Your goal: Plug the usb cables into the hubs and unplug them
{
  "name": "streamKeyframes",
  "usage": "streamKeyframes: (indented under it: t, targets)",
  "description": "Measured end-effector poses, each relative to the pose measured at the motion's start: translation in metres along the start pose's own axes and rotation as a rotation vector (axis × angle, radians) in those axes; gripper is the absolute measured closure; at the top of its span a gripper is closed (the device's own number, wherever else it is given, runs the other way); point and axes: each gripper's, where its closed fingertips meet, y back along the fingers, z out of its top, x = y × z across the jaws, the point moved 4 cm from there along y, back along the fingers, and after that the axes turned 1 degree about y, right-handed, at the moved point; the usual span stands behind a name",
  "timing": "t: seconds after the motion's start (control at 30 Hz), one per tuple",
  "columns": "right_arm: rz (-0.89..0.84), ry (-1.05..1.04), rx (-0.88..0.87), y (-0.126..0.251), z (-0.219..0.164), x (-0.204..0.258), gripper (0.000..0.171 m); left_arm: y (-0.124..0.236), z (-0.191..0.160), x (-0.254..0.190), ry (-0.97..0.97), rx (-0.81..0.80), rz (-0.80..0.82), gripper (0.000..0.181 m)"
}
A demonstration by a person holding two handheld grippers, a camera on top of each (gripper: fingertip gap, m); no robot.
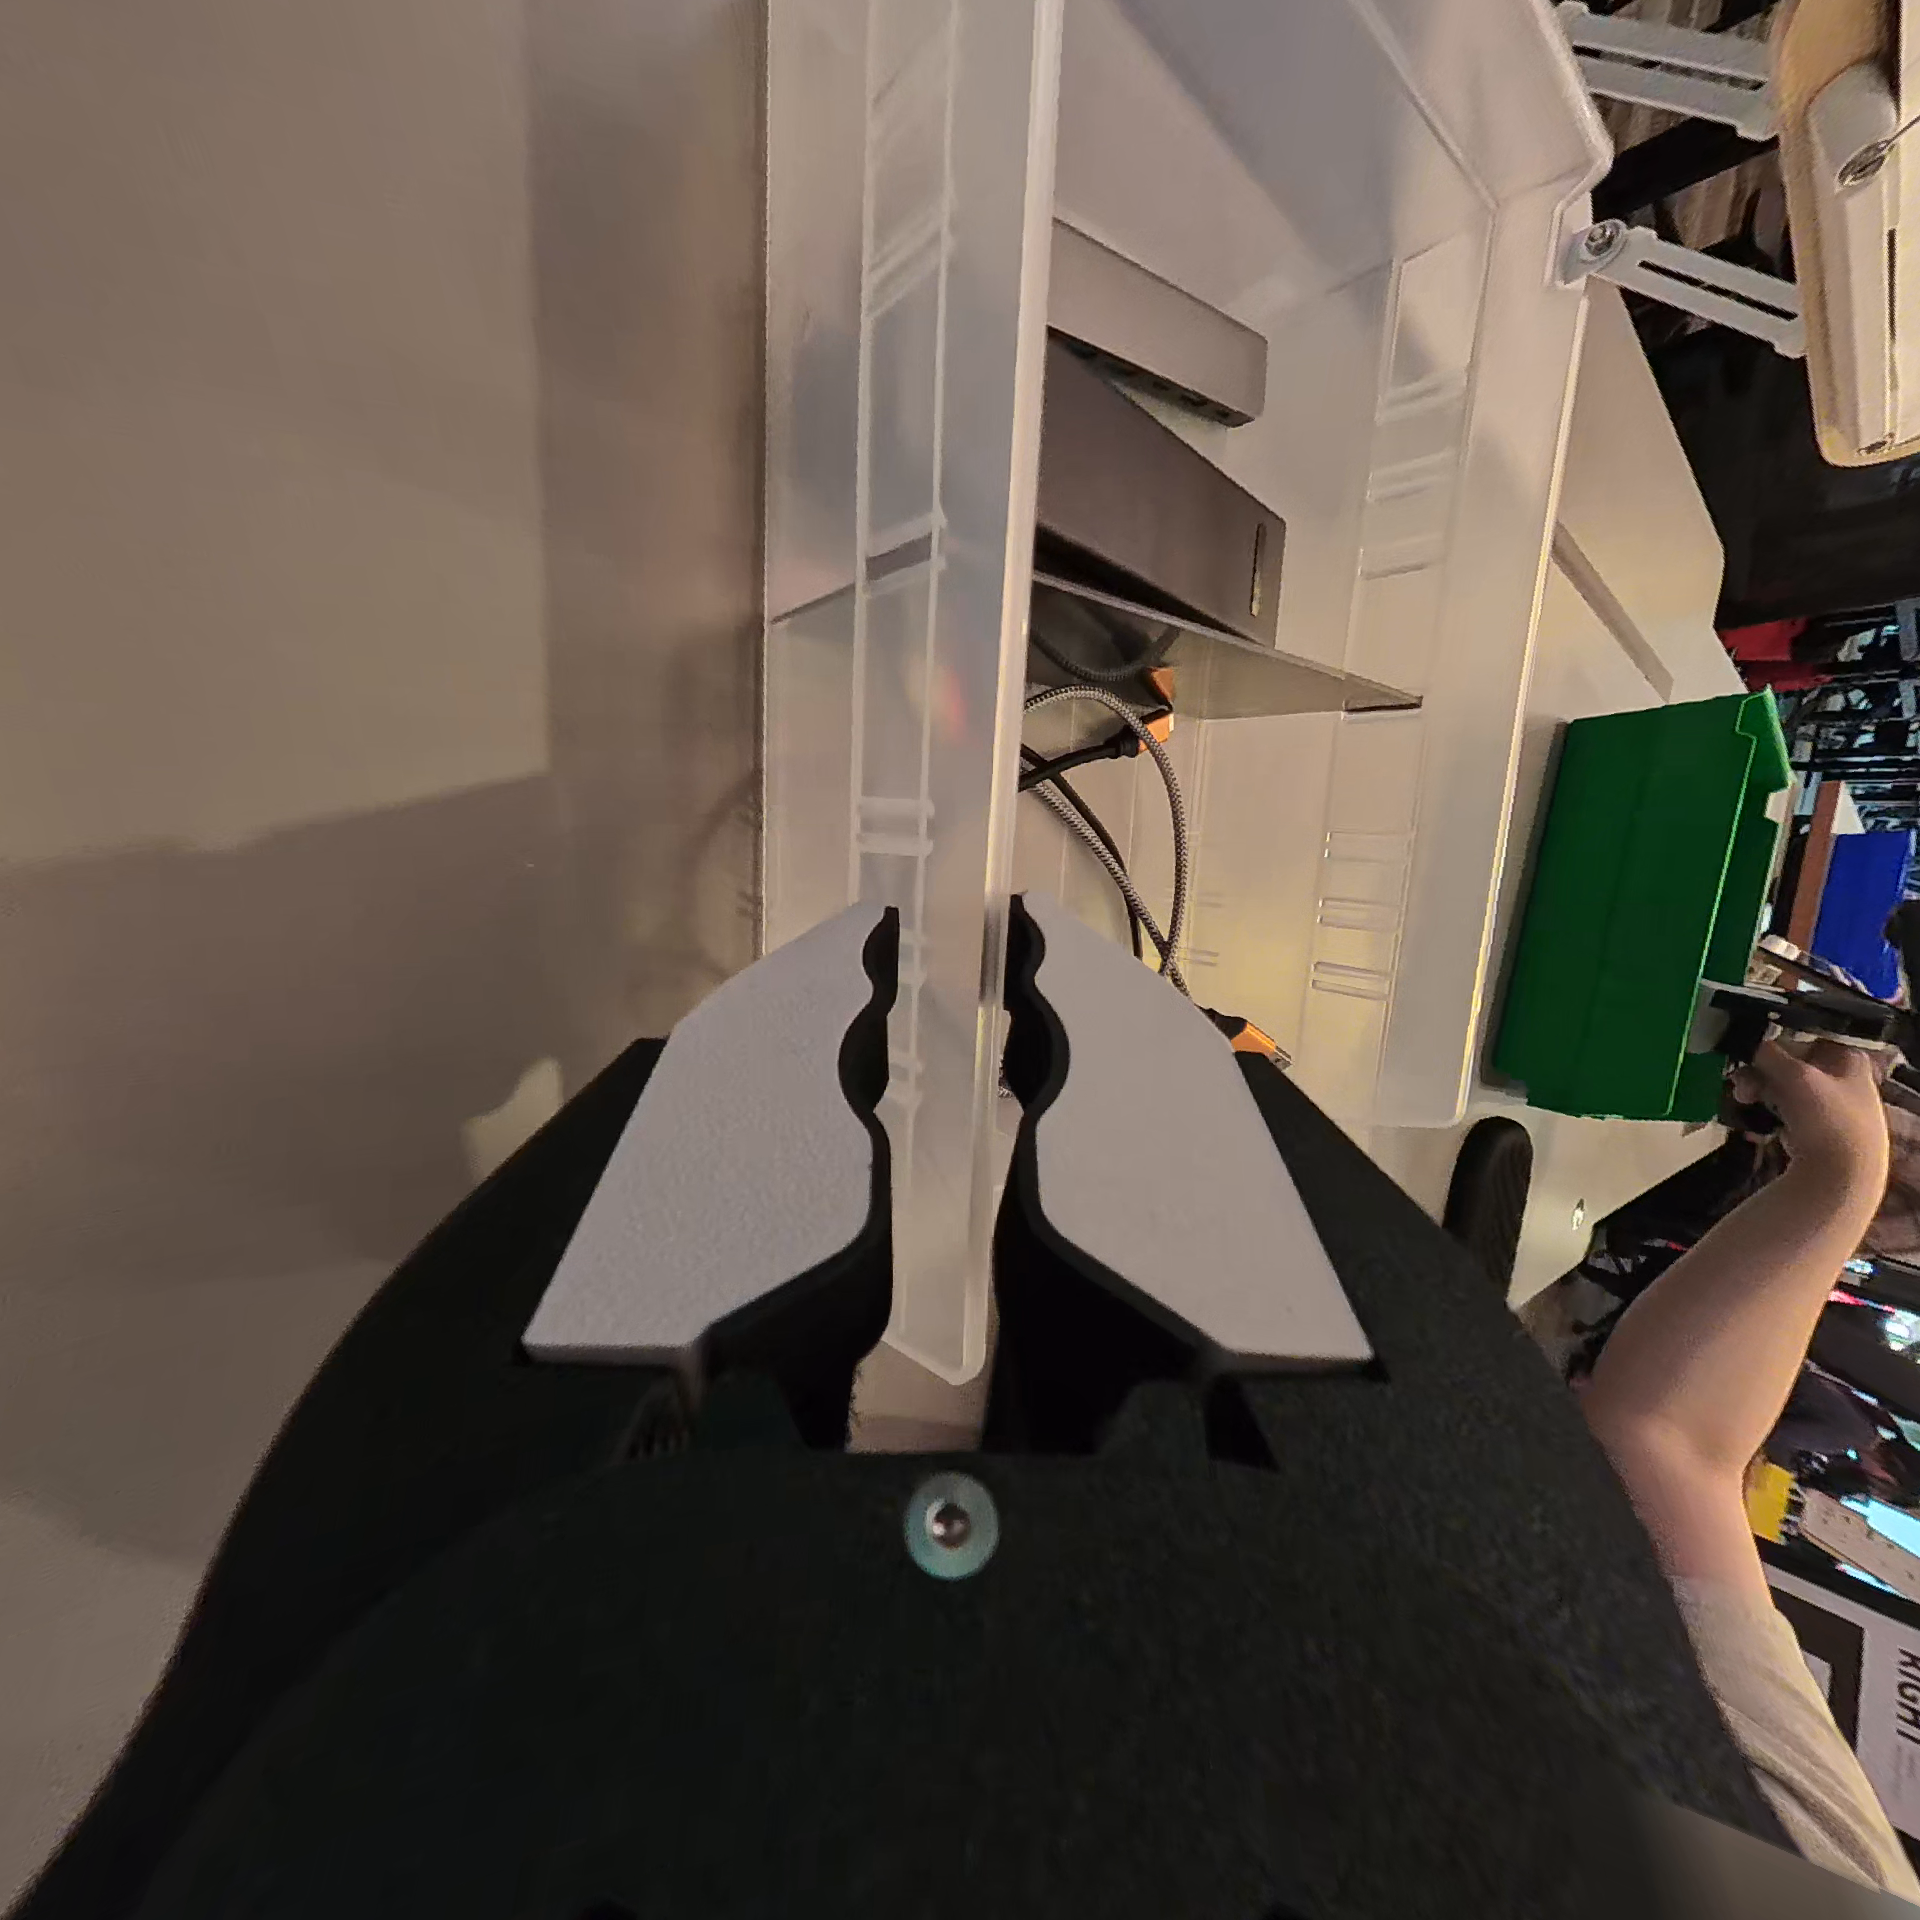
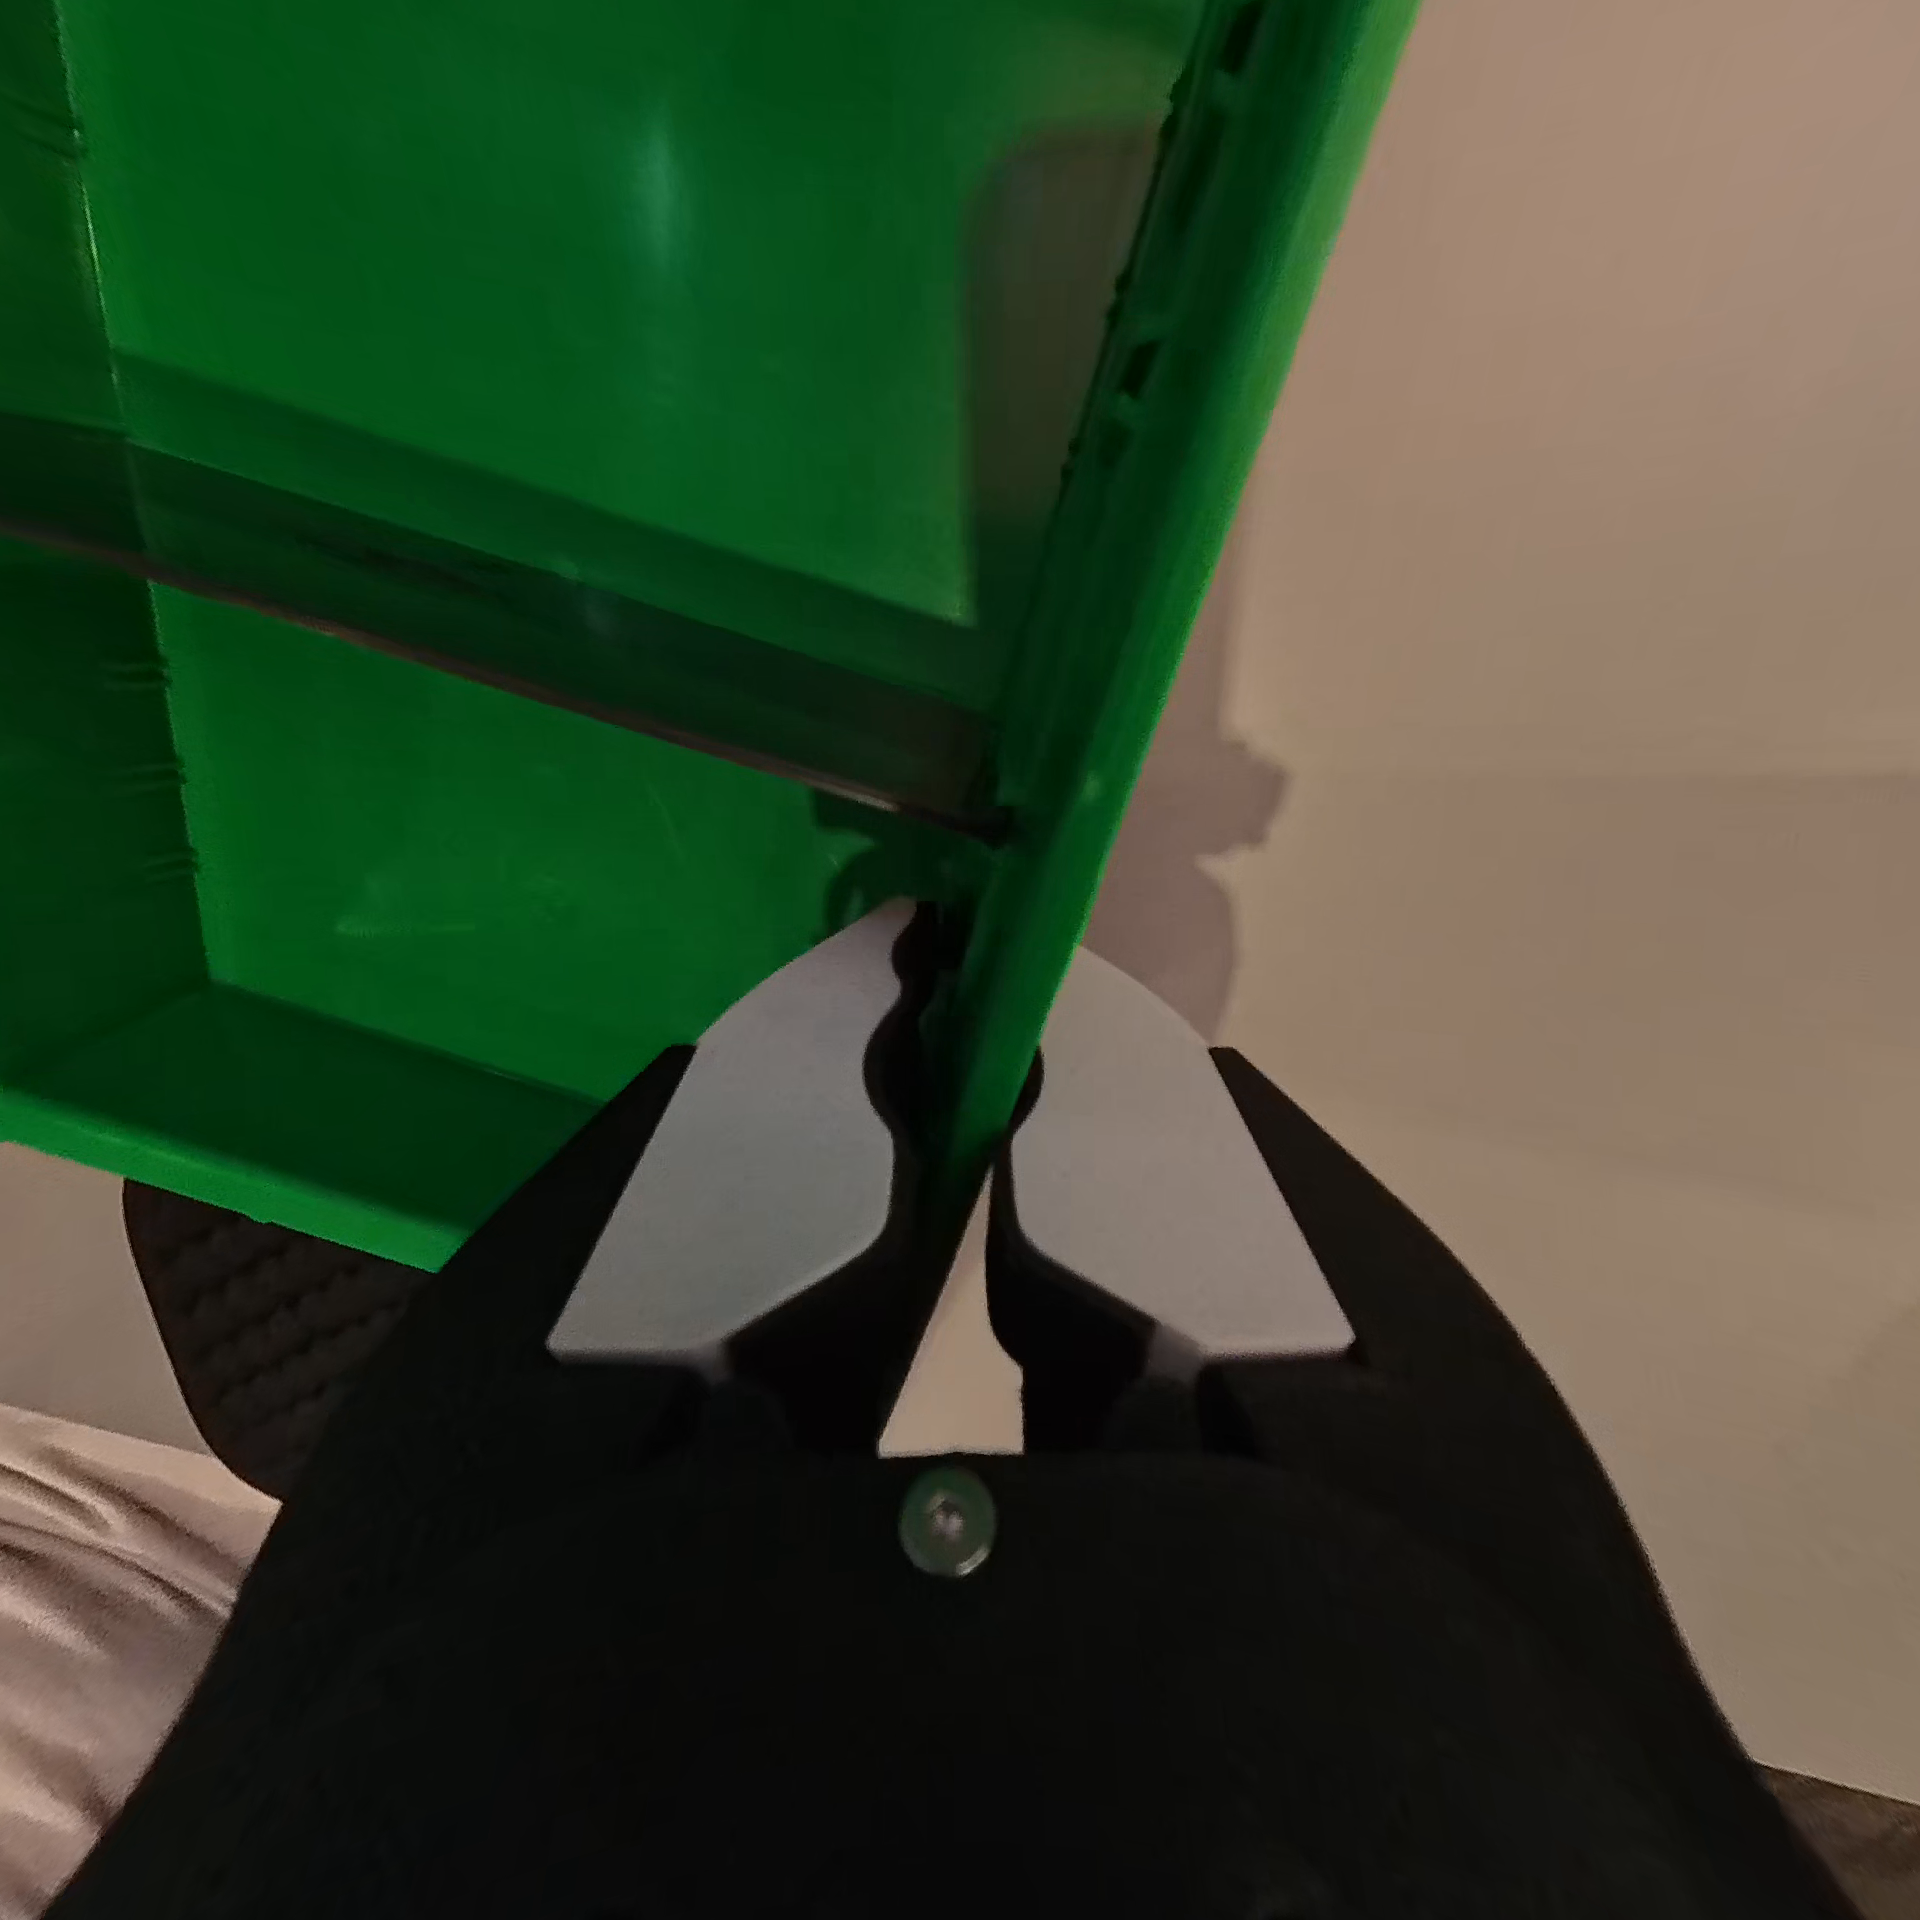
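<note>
Left claw [image 1: 951, 920] clamps clear bin [image 1: 940, 520] wall, hubs [image 1: 1153, 499] ahead; right claw [image 2: 961, 925] clamps green bin [image 2: 520, 416].

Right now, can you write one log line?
left gripper: shut on clear bin wall | right gripper: shut on green bin wall | cables: in clear bin

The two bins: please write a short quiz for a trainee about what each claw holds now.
1. True or false: the left claw grips a wall of the clear bin.
2. What colour is the bin in the right claw? A red, B green, C blue.
3. Which bin holds grey hubs and braided cables?

Key: 1 true. 2 B, the green bin. 3 the clear bin.
</note>
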Motion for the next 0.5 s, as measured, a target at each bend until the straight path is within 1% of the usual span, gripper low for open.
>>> streamKeyframes:
  t: [0.17, 0.4, 0.43, 0.47, 0.5]
  targets:
    - [0.002, 0.041, 0.014, 0.001, 0.002, -0.004, 0.162, 0.001, 0.004, 0.002, 0.005, -0.016, 0.015, 0.164]
    - [-0.023, 0.015, -0.002, 0.000, 0.001, -0.007, 0.160, 0.006, 0.013, 0.008, 0.026, -0.084, 0.036, 0.164]
    - [-0.023, 0.019, -0.003, 0.000, -0.001, -0.006, 0.155, 0.008, 0.015, 0.007, 0.029, -0.099, 0.025, 0.166]
    - [-0.031, 0.021, -0.005, 0.000, -0.003, -0.007, 0.144, 0.013, 0.017, 0.005, 0.034, -0.129, 0.007, 0.166]
    - [-0.042, 0.020, -0.017, 0.001, -0.003, -0.008, 0.140, 0.020, 0.021, 0.001, 0.037, -0.173, -0.023, 0.166]
